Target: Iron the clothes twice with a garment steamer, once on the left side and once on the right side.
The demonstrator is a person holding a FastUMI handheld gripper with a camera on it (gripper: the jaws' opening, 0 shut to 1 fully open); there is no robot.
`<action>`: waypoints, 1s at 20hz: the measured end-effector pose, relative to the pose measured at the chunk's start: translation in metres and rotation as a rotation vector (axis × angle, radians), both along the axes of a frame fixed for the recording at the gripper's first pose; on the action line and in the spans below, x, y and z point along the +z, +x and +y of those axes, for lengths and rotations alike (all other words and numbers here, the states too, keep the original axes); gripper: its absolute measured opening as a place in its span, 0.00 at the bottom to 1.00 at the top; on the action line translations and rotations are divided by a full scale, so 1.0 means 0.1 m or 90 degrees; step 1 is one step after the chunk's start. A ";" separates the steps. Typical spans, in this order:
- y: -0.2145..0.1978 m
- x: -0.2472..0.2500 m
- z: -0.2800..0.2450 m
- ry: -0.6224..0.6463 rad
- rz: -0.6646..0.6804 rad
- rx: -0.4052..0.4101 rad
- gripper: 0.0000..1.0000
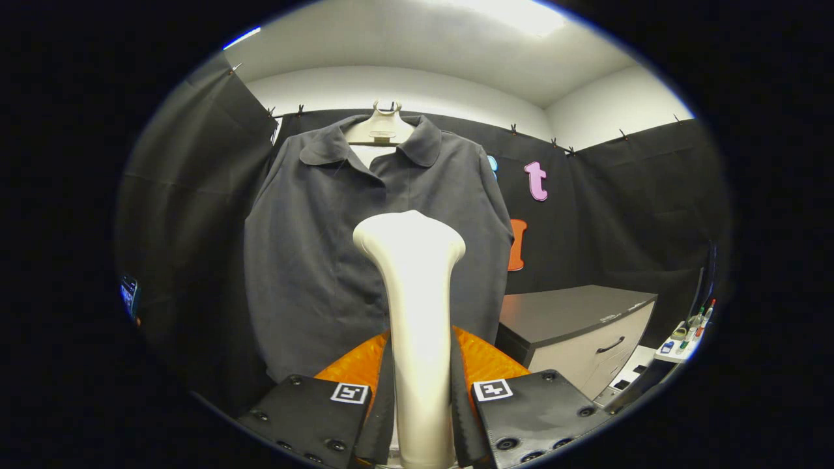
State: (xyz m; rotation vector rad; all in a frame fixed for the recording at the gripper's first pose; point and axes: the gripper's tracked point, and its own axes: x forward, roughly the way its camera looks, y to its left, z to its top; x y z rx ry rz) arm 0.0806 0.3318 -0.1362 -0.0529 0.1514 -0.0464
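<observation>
A dark grey collared shirt [313,247] hangs on a pale hanger [380,127] against the booth's black wall, facing me. A cream garment steamer [417,312] stands upright between my fingers, its handle pressed from both sides and its wide head raised in front of the shirt's lower middle. My gripper [422,404] is shut on the steamer's handle. The steamer's head hides part of the shirt's front, and whether it touches the cloth I cannot tell.
A low cabinet [580,326] with a dark top and a pale drawer front stands to the right of the shirt. Beyond it, a small shelf [677,352] carries several little bottles. Black cloth walls close in on the left and behind.
</observation>
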 end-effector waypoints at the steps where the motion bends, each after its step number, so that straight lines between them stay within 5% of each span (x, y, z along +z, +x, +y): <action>1: -0.01 0.03 -0.02 -0.001 -0.003 -0.002 0.45; 20: 0.09 0.35 0.10 0.000 -0.048 0.017 0.44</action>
